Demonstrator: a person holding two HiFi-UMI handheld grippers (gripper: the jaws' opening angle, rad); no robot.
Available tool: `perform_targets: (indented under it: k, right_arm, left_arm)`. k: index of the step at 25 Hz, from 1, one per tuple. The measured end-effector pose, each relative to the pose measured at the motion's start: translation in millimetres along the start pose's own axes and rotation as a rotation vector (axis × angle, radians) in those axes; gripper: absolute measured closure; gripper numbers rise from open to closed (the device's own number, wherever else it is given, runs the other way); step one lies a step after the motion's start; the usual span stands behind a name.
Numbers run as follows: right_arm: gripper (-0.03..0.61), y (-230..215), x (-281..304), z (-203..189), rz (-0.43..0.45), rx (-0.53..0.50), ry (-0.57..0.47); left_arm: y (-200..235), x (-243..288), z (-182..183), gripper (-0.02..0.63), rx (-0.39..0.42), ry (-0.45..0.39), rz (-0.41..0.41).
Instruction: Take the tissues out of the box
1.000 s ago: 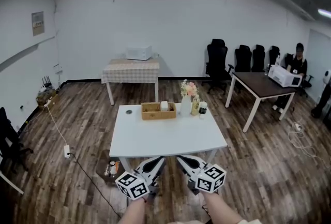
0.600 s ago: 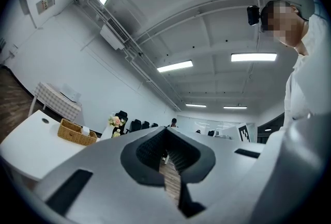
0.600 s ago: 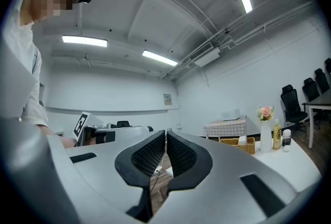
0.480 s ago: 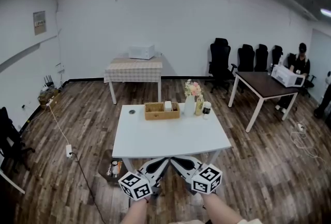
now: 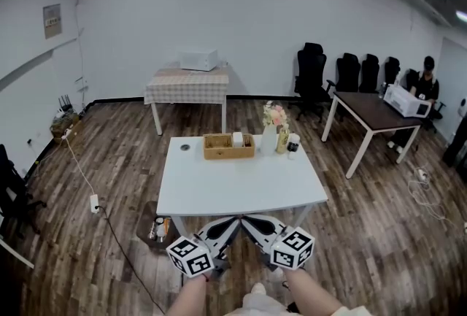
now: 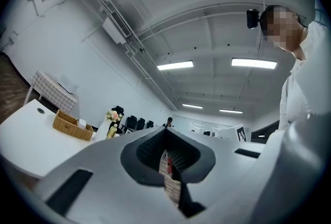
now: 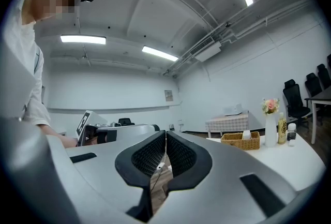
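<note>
The left gripper point(image 5: 228, 224) and the right gripper point(image 5: 252, 222) are both pressed shut, holding nothing. The box point(image 5: 228, 147) sits far off across the white table point(image 5: 241, 185), and the white bit in it may be tissues point(image 5: 237, 139).

A flower vase point(image 5: 269, 139) stands on the white table point(image 5: 241, 187) (office chairs point(image 5: 312, 75) behind).
</note>
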State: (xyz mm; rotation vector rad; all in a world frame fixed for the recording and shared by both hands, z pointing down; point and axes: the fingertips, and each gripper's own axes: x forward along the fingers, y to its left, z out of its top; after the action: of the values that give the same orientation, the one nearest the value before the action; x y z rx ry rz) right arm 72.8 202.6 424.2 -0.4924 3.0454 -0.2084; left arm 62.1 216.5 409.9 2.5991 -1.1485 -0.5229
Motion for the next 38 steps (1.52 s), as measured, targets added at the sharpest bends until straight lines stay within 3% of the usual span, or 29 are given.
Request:
perform_targets:
  k: [15, 28, 38]
  right_arm:
    - [0.546, -63.6, 42.2, -2.2, 0.031, 0.024, 0.022]
    - [0.546, -168.0, 104.7, -10.1, 0.048, 0.086, 0.049]
    - [0.546, -242.1, 144.6, 7.5, 0.068, 0.115, 0.049]
  left_arm:
    - [64.9, 40.2, 5.5, 0.614, -0.023, 0.000, 0.022]
    - [166.8, 107.4, 9.1, 0.614, -0.027, 0.048, 0.067]
    - [228.3, 163.7, 29.0, 0.614, -0.018, 0.055, 0.101]
